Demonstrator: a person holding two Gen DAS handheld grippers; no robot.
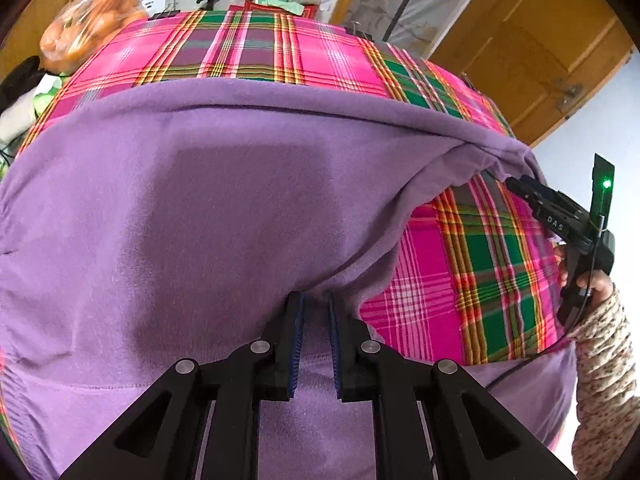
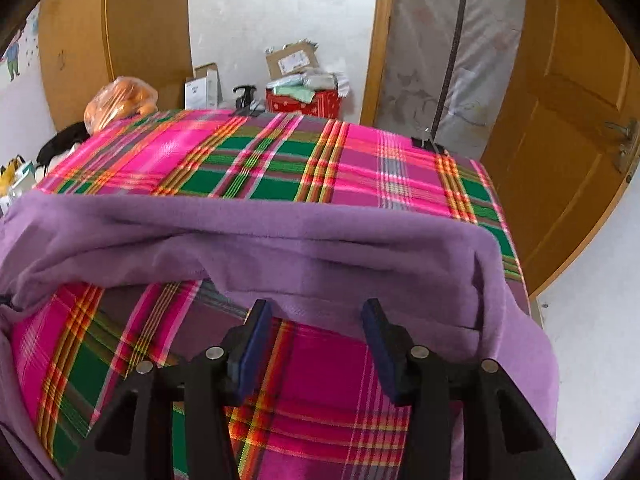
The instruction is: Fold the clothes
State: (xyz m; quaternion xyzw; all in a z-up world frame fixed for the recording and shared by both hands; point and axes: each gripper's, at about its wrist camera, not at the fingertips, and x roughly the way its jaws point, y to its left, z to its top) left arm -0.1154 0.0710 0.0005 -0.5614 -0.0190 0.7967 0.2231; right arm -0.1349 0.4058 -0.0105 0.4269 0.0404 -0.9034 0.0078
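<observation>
A purple fleece garment (image 1: 240, 200) lies spread over a table covered in pink and green plaid cloth (image 1: 260, 52). My left gripper (image 1: 315, 304) is shut on a pinch of the purple fabric, and creases run out from its tips. To the right a flap of the garment is lifted off the plaid. The right gripper (image 1: 516, 186) sits at that flap's far corner, held by a hand in a floral sleeve (image 1: 600, 360). In the right wrist view my right gripper (image 2: 316, 312) is open, and the edge of the purple garment (image 2: 320, 240) hangs just beyond its fingertips.
At the table's far left stands an orange plastic bag (image 1: 88, 28). Cardboard boxes (image 2: 292, 60) and a red box (image 2: 304, 104) are behind the table. Binder clips (image 2: 426, 142) hold the plaid cloth. A wooden door (image 2: 560, 140) is on the right, past the table edge.
</observation>
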